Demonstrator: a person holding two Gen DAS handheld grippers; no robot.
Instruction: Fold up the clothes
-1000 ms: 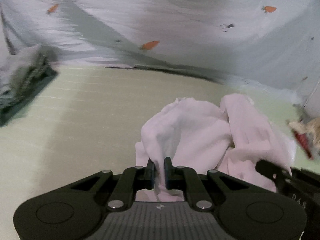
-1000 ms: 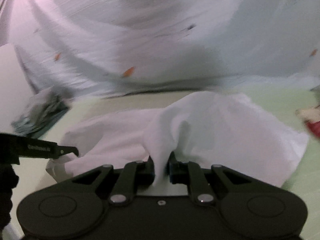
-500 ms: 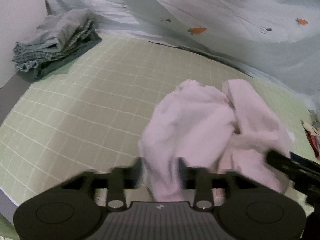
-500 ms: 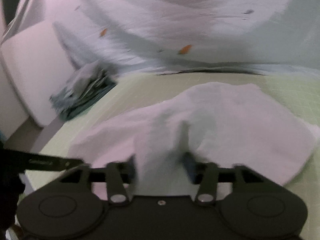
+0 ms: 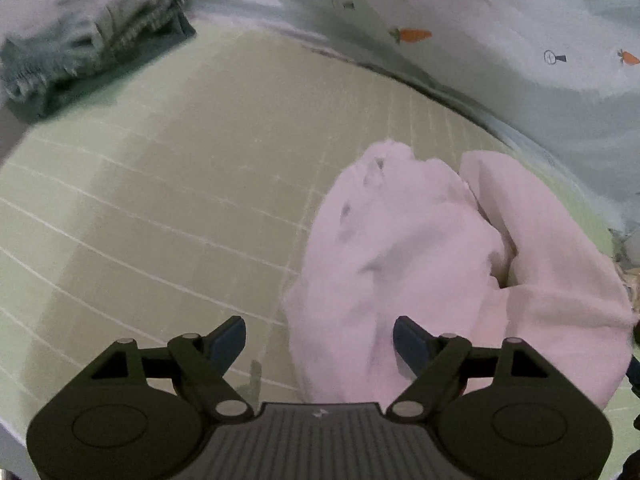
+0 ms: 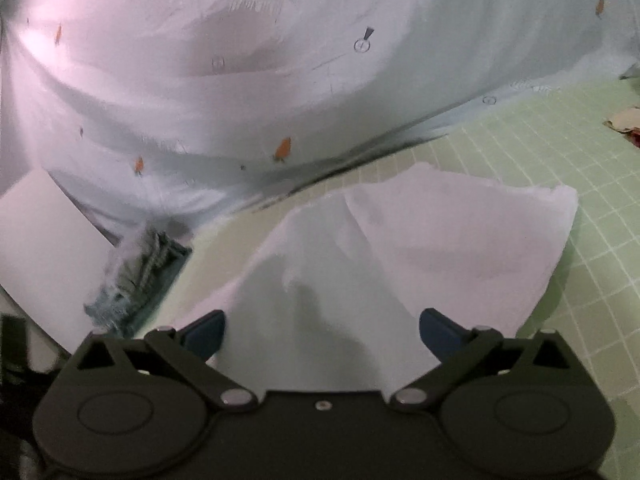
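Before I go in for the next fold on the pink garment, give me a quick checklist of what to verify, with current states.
1. Left gripper released: ok, jaws have just been opening; cloth lies between them, not pinched.
2. Right gripper released: ok, jaws have just been opening wide; cloth between them, unpressed.
3. Pink garment resting on the green checked sheet: ok.
4. Garment flat and squared: not ok, bunched with a deep crease.
5. Folded grey pile apart from the garment: ok.
6. Garment's far edge clear of the carrot-print blanket: cannot tell.
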